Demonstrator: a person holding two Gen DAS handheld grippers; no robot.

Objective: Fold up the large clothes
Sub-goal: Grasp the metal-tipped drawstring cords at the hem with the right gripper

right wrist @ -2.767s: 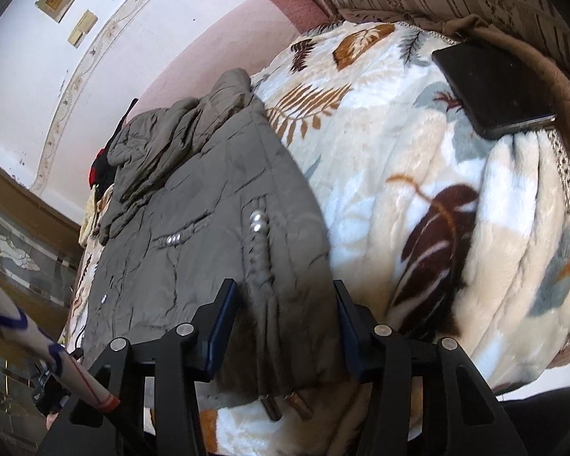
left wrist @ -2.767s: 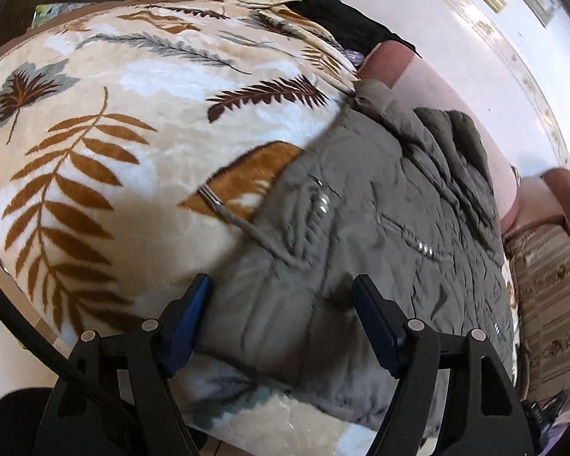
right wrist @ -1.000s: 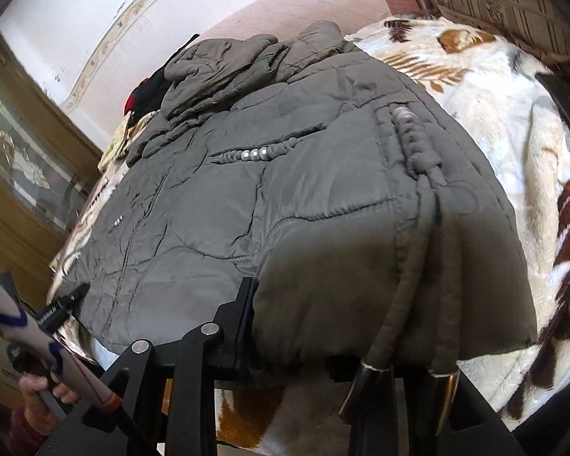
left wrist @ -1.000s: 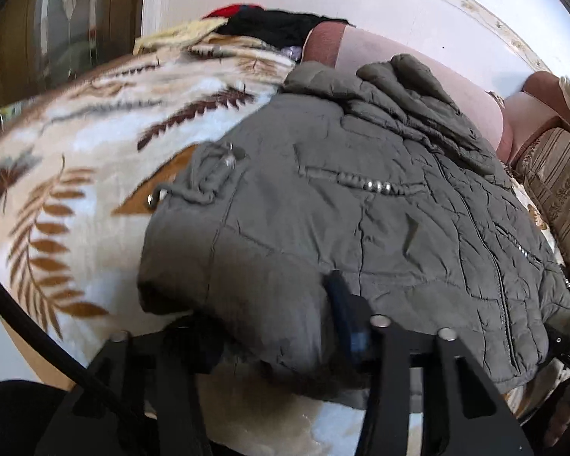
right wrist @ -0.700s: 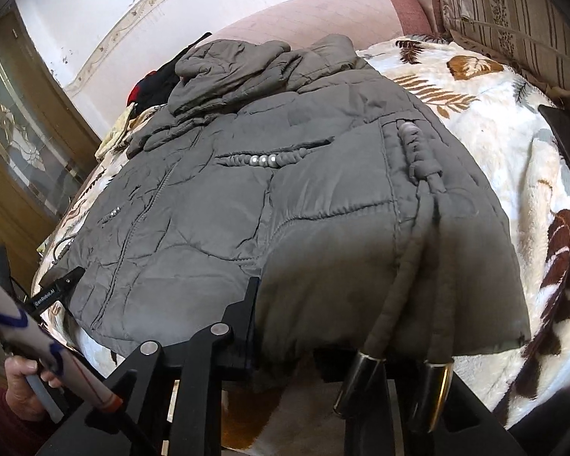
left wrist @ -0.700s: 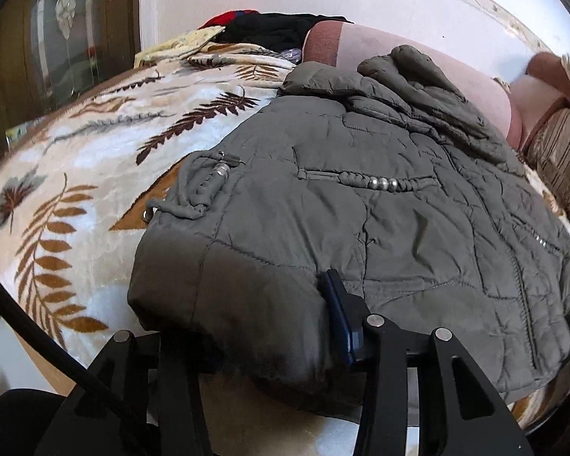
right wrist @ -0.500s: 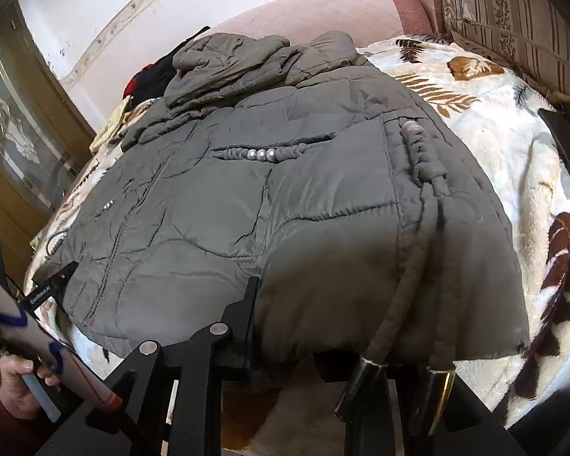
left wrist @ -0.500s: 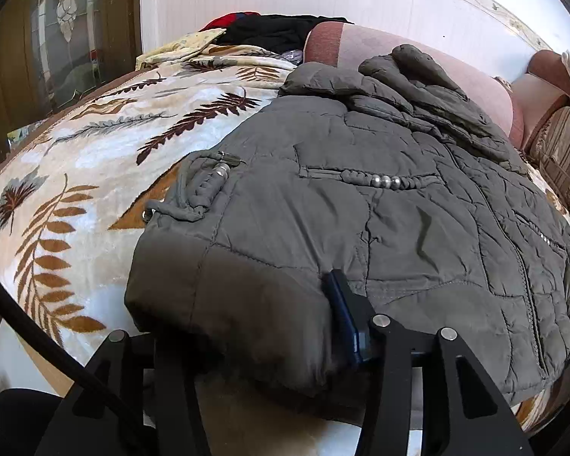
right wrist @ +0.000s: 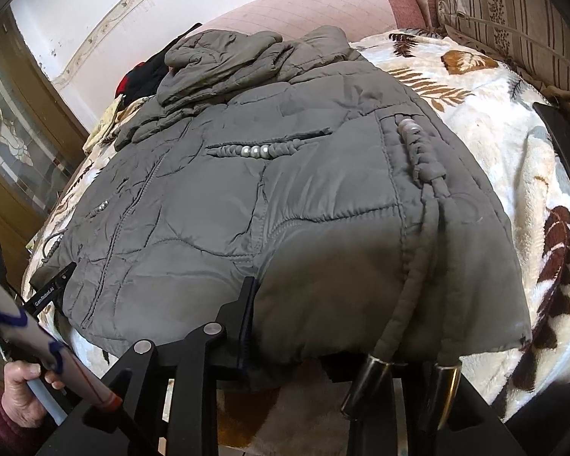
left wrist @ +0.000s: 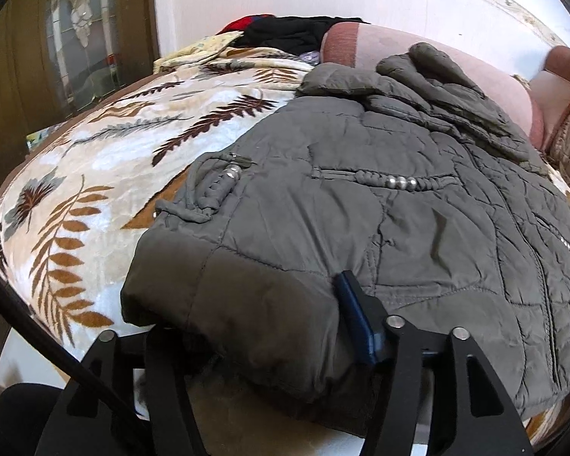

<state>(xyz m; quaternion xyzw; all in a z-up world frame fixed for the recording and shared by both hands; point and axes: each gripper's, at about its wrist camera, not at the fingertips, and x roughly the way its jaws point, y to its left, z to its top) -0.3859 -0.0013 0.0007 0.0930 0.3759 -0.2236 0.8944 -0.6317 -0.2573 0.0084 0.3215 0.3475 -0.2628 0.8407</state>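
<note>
A large olive-green quilted jacket (left wrist: 380, 205) lies spread on a leaf-patterned blanket (left wrist: 95, 174), hood toward the far pink headboard. My left gripper (left wrist: 262, 323) is shut on the jacket's near hem at one corner; the cloth drapes over its left finger. In the right wrist view the jacket (right wrist: 285, 190) fills the middle. My right gripper (right wrist: 307, 326) is shut on the hem at the other corner. Two drawcords with metal tips (right wrist: 368, 383) hang over its right finger.
A pile of black, red and yellow clothes (left wrist: 281, 34) lies at the far side. A dark phone (right wrist: 566, 144) lies on the blanket at right. A striped cushion (right wrist: 513, 11) is behind it. A wood and glass cabinet (left wrist: 76, 38) stands at left.
Both grippers closed on the jacket's near hem and lifted it slightly off the blanket. Over the last second the views barely shift.
</note>
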